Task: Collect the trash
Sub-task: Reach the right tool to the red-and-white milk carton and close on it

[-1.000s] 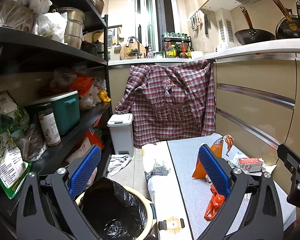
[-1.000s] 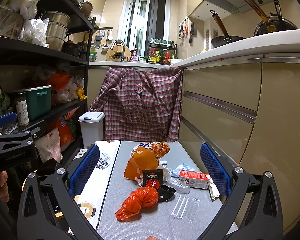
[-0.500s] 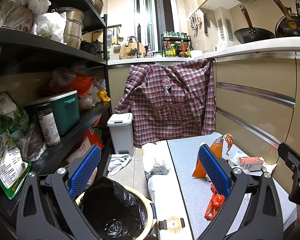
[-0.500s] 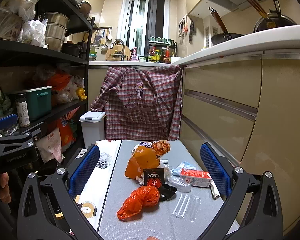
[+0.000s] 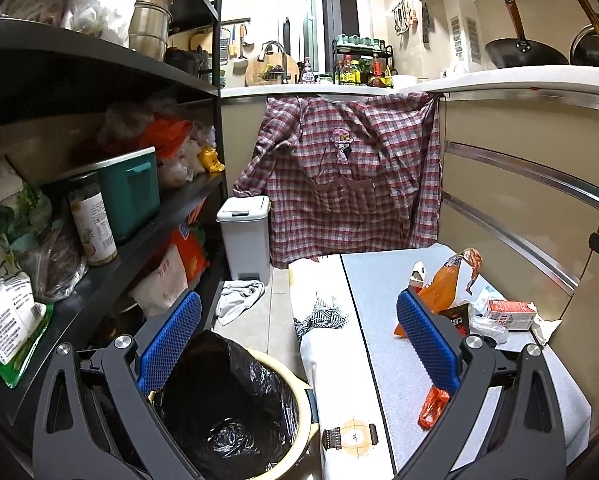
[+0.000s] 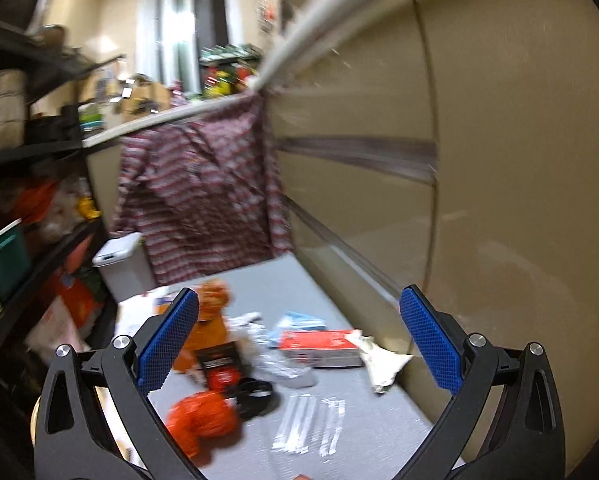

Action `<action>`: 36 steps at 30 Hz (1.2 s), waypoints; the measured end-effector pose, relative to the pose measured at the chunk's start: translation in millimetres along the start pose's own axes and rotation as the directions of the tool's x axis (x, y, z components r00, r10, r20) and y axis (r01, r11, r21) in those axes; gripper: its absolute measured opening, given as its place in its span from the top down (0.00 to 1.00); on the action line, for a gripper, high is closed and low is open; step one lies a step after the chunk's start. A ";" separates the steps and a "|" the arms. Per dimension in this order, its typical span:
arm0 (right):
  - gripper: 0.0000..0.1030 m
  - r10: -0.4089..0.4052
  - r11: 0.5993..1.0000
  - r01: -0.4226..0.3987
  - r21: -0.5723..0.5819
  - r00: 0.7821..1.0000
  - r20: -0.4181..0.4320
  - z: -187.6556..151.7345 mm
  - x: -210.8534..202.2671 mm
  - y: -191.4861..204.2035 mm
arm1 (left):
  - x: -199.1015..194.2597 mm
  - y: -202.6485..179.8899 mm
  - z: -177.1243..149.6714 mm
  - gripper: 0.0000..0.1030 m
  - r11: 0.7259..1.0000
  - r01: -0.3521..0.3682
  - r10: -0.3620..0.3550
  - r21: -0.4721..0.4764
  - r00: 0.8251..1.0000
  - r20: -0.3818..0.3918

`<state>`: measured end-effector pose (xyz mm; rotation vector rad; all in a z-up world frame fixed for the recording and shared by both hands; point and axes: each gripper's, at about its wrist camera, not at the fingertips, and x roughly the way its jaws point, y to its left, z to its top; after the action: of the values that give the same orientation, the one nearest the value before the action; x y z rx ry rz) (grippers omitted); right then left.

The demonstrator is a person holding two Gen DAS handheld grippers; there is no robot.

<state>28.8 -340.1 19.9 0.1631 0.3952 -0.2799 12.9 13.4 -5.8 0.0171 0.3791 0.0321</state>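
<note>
Trash lies scattered on a grey mat [image 6: 351, 432]: a crumpled orange plastic bag [image 6: 201, 420], an orange snack bag [image 6: 211, 320], a black sachet with a red circle [image 6: 219, 364], a red-and-white carton [image 6: 323, 342] and a clear wrapper [image 6: 311, 424]. My right gripper [image 6: 299, 340] hangs open above this pile, tilted, and the view is blurred. My left gripper [image 5: 299, 340] is open over a beige bin lined with a black bag [image 5: 227, 408], left of the mat. The snack bag [image 5: 443, 284] and carton [image 5: 511, 314] also show in the left wrist view.
Black shelves [image 5: 99, 268] packed with food bags and a teal box line the left side. A white pedal bin [image 5: 245, 236] and a plaid shirt [image 5: 347, 176] stand at the back. Beige cabinet drawers [image 6: 479, 200] run close along the right. A white cloth [image 5: 239, 300] lies on the floor.
My right gripper has swung quickly, tilting and dropping closer to the trash pile on the mat. The left gripper has stayed over the bin. Both remain open.
</note>
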 end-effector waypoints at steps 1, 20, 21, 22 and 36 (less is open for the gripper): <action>0.05 0.003 1.000 -0.002 0.025 1.000 -0.017 -3.2 9.7 -5.8 | 0.9 -0.7 0.3 0.08 1.000 0.001 -0.001 0.003 1.000 -0.002; 0.05 -0.013 0.965 0.111 0.236 0.924 -0.381 -59.0 215.5 -21.3 | 54.0 -28.3 -18.1 0.08 0.996 0.012 -0.003 0.085 0.994 -0.113; 0.05 -0.035 0.959 0.142 0.244 0.918 -0.395 -59.4 222.5 -21.1 | 55.4 -28.8 -17.8 0.08 0.996 0.014 -0.004 0.085 0.993 -0.116; 0.05 -0.075 0.945 0.198 0.261 0.907 -0.415 -60.8 233.5 -19.9 | 56.7 -28.5 -18.2 0.08 0.996 0.016 -0.005 0.088 0.993 -0.118; 0.47 -0.114 0.832 0.393 0.392 0.813 -0.571 -87.7 266.6 -21.0 | 69.4 -19.1 -21.6 0.08 0.997 0.011 0.003 0.082 0.986 -0.168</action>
<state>227.4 -404.6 -169.0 0.7122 0.9008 -0.6200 69.9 -3.1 -52.0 0.0964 0.5491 0.0141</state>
